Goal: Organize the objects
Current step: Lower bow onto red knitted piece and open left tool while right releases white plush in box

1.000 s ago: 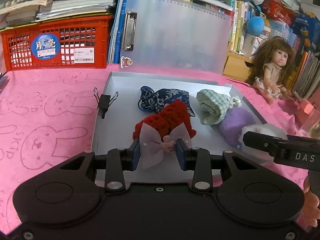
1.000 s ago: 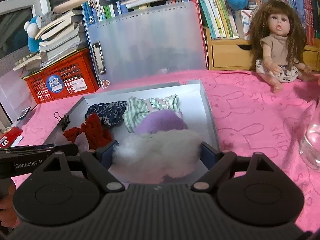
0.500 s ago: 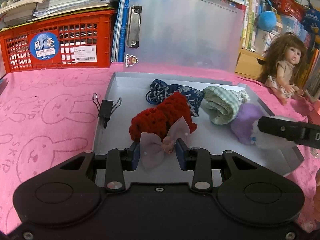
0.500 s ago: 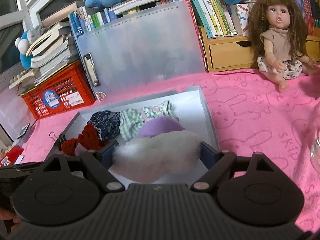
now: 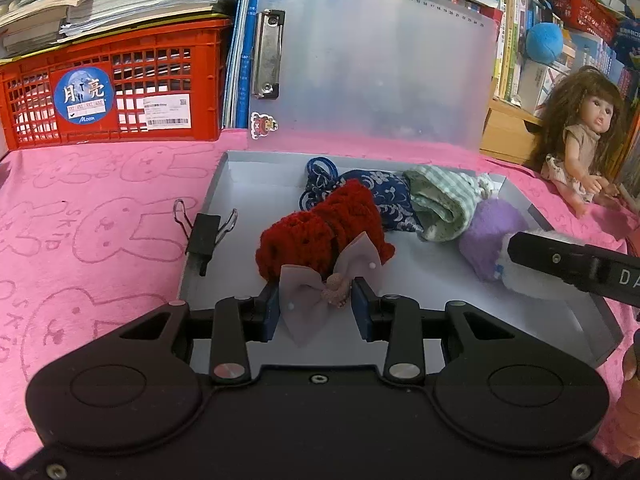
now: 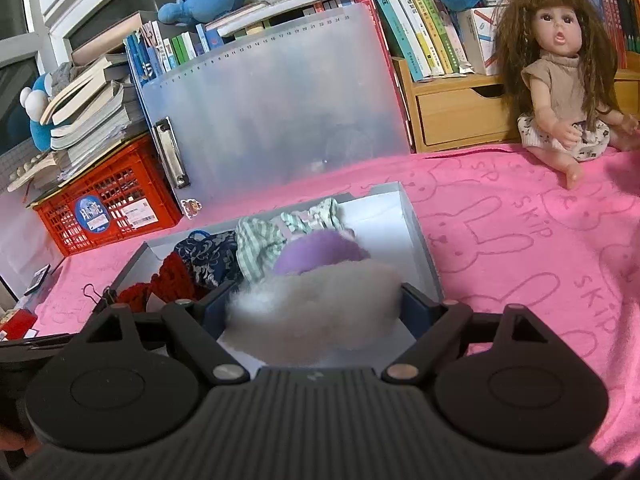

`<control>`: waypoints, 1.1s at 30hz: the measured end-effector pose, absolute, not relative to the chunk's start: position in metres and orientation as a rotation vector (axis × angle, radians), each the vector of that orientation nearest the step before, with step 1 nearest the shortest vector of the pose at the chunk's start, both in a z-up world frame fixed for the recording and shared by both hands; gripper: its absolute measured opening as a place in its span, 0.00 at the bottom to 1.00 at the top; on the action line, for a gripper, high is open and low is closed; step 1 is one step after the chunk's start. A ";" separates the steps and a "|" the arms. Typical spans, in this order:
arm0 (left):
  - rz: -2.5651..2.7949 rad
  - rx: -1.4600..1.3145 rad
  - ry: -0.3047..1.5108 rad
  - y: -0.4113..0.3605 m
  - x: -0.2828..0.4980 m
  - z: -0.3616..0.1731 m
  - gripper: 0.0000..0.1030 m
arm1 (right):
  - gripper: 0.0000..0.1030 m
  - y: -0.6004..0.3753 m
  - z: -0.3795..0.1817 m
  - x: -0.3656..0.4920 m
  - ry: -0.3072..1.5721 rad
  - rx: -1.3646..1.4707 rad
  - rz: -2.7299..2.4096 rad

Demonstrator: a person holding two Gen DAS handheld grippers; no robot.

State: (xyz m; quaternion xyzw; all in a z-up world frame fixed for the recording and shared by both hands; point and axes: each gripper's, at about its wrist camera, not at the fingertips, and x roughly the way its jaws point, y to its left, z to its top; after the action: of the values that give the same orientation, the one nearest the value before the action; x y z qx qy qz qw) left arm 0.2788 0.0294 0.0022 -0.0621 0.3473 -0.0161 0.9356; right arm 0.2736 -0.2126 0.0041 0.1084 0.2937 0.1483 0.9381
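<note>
An open grey box (image 5: 224,184) lies on the pink cloth, its clear lid (image 5: 372,60) upright behind. Inside lie a red knitted piece (image 5: 320,232), a blue patterned pouch (image 5: 384,196), a green checked cloth (image 5: 440,204) and a purple fuzzy piece (image 5: 484,236). My left gripper (image 5: 316,312) is shut on a grey-pink bow (image 5: 316,292) attached to the red knit, over the box's near edge. My right gripper (image 6: 312,312) is shut on a white fluffy piece (image 6: 312,308) over the box's near right part (image 6: 416,232); it also shows in the left wrist view (image 5: 560,260).
A black binder clip (image 5: 204,232) sits on the box's left wall. A red crate (image 5: 116,92) with books on it stands back left. A doll (image 5: 580,148) sits at the right before a wooden drawer unit (image 6: 460,108) and bookshelves.
Both grippers have risen and pulled back a little with their loads still held. The red knit has lifted and shifted with the bow. The box and its other contents have not moved.
</note>
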 end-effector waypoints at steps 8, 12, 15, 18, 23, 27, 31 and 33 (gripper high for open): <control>-0.037 -0.108 0.701 0.027 0.278 0.000 0.34 | 0.81 -0.211 -0.003 0.274 0.618 0.214 0.291; -0.037 -0.104 0.703 0.026 0.278 0.000 0.35 | 0.81 -0.208 -0.003 0.274 0.622 0.192 0.282; -0.043 -0.093 0.700 0.026 0.277 -0.002 0.35 | 0.81 -0.205 -0.004 0.273 0.625 0.166 0.272; -0.046 -0.088 0.700 0.025 0.276 -0.001 0.35 | 0.79 -0.199 -0.004 0.275 0.642 0.126 0.260; -0.062 -0.093 0.710 0.026 0.276 0.000 0.38 | 0.82 -0.191 -0.005 0.277 0.681 0.059 0.248; -0.074 -0.082 0.710 0.024 0.274 0.003 0.49 | 0.86 -0.188 -0.005 0.276 0.695 0.041 0.248; -0.066 -0.045 0.676 0.022 0.267 0.012 0.67 | 0.86 -0.194 -0.001 0.273 0.691 0.082 0.256; -0.069 -0.040 0.672 0.023 0.263 0.017 0.69 | 0.86 -0.196 0.002 0.271 0.683 0.084 0.251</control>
State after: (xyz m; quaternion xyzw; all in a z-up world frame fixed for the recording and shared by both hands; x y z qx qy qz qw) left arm 0.2634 0.0225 0.0166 -0.0198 0.3297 -0.0336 0.9433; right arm 0.2705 -0.1962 0.0018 0.0410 0.3339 0.1228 0.9337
